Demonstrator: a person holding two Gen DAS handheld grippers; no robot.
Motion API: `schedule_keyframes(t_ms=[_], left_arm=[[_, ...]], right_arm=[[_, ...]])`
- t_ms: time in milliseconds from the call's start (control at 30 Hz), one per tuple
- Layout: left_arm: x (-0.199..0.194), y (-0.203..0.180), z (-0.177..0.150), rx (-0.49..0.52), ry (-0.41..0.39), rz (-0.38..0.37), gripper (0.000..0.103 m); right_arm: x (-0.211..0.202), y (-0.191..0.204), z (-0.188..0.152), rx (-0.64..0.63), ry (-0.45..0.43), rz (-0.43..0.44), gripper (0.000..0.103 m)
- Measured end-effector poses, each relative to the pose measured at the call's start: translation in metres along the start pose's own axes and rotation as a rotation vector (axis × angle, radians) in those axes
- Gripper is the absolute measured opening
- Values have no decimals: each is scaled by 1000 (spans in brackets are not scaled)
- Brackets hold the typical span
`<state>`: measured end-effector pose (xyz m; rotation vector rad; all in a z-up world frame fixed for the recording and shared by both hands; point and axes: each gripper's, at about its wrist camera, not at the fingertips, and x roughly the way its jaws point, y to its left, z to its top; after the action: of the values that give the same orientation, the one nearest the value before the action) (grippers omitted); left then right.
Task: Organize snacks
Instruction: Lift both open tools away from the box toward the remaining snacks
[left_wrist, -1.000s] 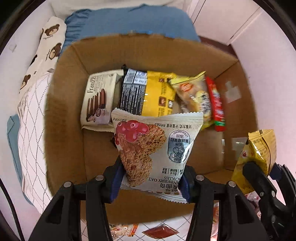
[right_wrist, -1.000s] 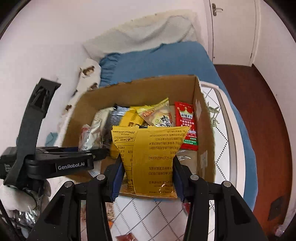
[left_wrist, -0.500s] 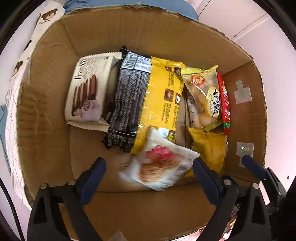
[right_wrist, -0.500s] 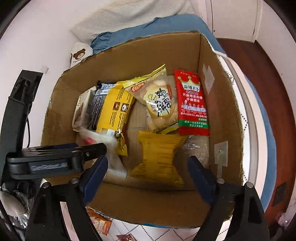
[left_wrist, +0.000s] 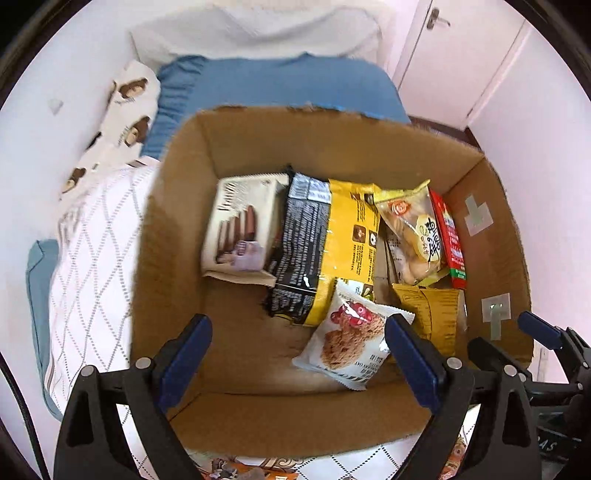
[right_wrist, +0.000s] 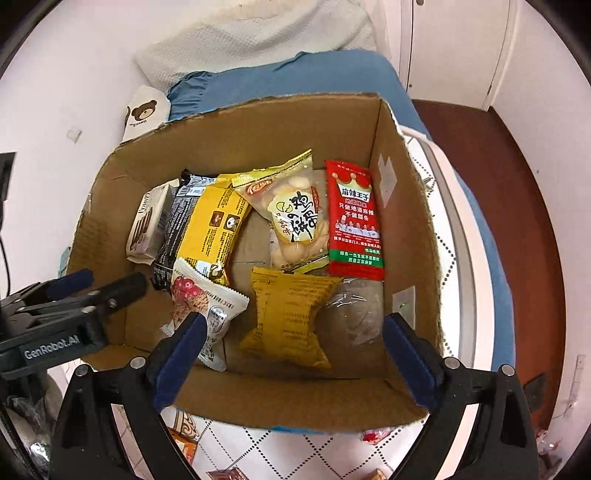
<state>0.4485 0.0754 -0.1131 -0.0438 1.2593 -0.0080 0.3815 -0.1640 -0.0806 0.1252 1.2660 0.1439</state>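
Now I am holding both the left gripper (left_wrist: 297, 345) and right gripper (right_wrist: 291, 343) with jaws just opened and empty, since the cranberry oat cookie packet (left_wrist: 351, 341) and yellow snack bag (right_wrist: 288, 317) are lying released along the cardboard box's (right_wrist: 295, 402) near wall, so I am judging both drops done.

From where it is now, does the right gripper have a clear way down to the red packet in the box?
Probably yes. The right gripper is open above the box, and the red packet lies uncovered by the right wall.
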Motion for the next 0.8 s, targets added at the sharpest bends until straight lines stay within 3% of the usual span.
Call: schedule_keyframes(t_ms=[300,800], left_arm=[[-54,2,-24,22,-185,59,96],[-128,-4,-74,20,-356,34,96]], right_arm=[[-50,5,-24,-10,-128,-9,98],[-142,25,-66,-55,-330,-16,98]])
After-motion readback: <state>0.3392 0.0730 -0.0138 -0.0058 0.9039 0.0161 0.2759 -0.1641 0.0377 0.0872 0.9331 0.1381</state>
